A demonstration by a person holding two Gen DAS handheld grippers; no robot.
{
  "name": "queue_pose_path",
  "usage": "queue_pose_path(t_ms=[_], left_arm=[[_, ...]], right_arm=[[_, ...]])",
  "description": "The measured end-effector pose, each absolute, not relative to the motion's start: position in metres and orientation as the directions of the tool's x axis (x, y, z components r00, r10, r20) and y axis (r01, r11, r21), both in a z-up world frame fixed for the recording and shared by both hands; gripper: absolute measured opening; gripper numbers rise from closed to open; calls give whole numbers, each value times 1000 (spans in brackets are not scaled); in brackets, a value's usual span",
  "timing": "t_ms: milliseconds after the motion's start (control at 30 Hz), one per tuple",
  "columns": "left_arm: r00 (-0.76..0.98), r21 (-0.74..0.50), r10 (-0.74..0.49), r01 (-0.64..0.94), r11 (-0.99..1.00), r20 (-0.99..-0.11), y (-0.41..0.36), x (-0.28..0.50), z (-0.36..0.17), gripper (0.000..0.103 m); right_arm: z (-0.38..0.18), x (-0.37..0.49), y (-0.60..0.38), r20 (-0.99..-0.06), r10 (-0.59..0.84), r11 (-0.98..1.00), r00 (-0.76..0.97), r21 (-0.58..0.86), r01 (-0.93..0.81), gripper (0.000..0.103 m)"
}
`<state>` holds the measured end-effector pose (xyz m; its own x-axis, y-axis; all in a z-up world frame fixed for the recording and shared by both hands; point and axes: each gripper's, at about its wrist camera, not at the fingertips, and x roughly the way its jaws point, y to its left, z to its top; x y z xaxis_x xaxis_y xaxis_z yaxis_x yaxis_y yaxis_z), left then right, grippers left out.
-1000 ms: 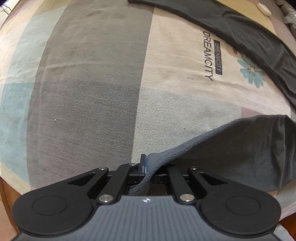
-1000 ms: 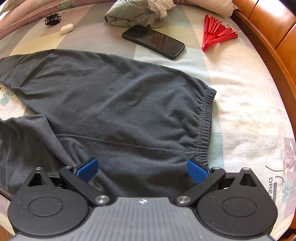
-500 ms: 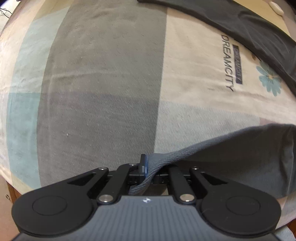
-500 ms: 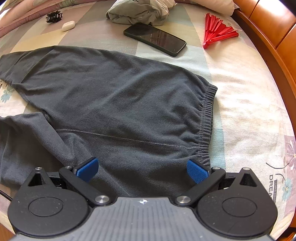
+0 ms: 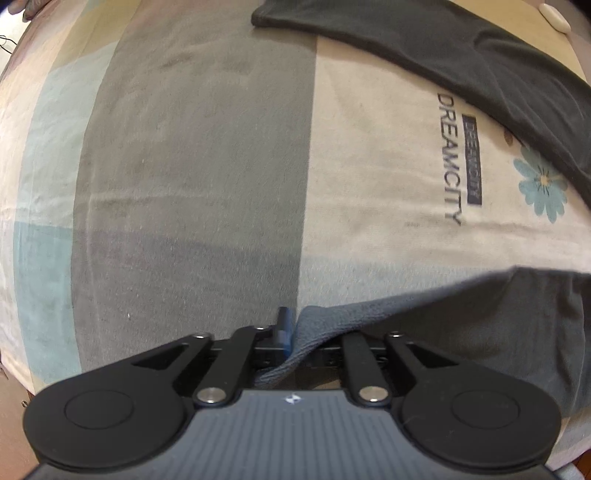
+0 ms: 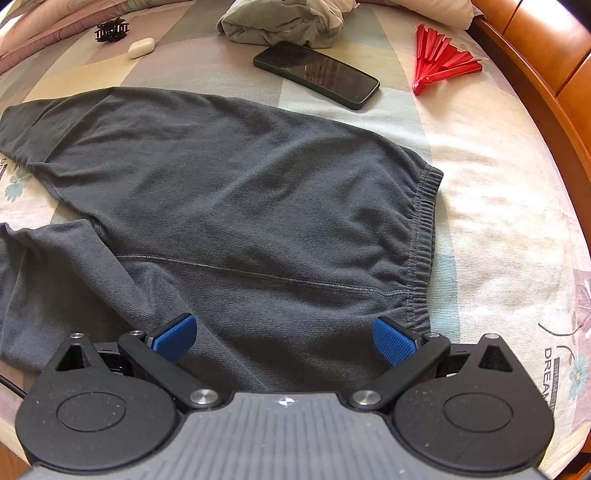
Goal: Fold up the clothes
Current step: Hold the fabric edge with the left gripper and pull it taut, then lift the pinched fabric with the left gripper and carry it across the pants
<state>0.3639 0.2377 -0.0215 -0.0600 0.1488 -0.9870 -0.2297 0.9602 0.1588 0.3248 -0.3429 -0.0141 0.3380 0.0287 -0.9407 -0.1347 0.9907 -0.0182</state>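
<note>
Left gripper (image 5: pixel 293 332): pinched tight on a hem of the trousers (image 6: pixel 240 206); the cloth runs from between its fingers off to its right, lifted a little from the sheet (image 5: pixel 192 177).
Right gripper (image 6: pixel 284 338): spread wide and holding nothing, its blue pads (image 6: pixel 175 338) poised low over the trousers' seat, the waistband (image 6: pixel 423 251) just ahead and to its right.
Trousers: dark grey, spread over the bed. The near leg, left of the right gripper, is rumpled, and its end is the part in the left gripper. The far leg (image 5: pixel 461 62) lies flat and stretched out ahead of both tools.
Progress: by judgement, the legs lie apart in a V, one not laid on the other, so no fold shows. Bringing the held leg across onto the far one and folding lengthwise are left.
Beyond the trousers: phone (image 6: pixel 316 74), red fan (image 6: pixel 443 66), bundled cloth (image 6: pixel 280 22), white case (image 6: pixel 140 48), hair clip (image 6: pixel 110 29), all clear of the cloth.
</note>
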Motion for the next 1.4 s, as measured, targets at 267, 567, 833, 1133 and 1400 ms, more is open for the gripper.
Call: queue_pose_path(t_ms=[267, 567, 833, 1133, 1400], left_arm=[[39, 152, 165, -235, 960, -985, 242, 387, 5, 38], [155, 176, 247, -369, 912, -957, 262, 367, 27, 43], [270, -28, 185, -629, 777, -945, 279, 307, 23, 43], [555, -537, -41, -779, 325, -831, 262, 212, -54, 40], [760, -751, 53, -649, 123, -648, 266, 174, -92, 40]], right_arm=[[-13, 324, -339, -941, 42, 990, 335, -5, -140, 103], [-8, 324, -333, -937, 78, 987, 340, 24, -159, 103], [6, 332, -321, -918, 148, 976, 367, 75, -206, 103], [7, 339, -294, -919, 176, 957, 352, 75, -282, 103], [6, 341, -273, -917, 224, 937, 331, 109, -331, 103]])
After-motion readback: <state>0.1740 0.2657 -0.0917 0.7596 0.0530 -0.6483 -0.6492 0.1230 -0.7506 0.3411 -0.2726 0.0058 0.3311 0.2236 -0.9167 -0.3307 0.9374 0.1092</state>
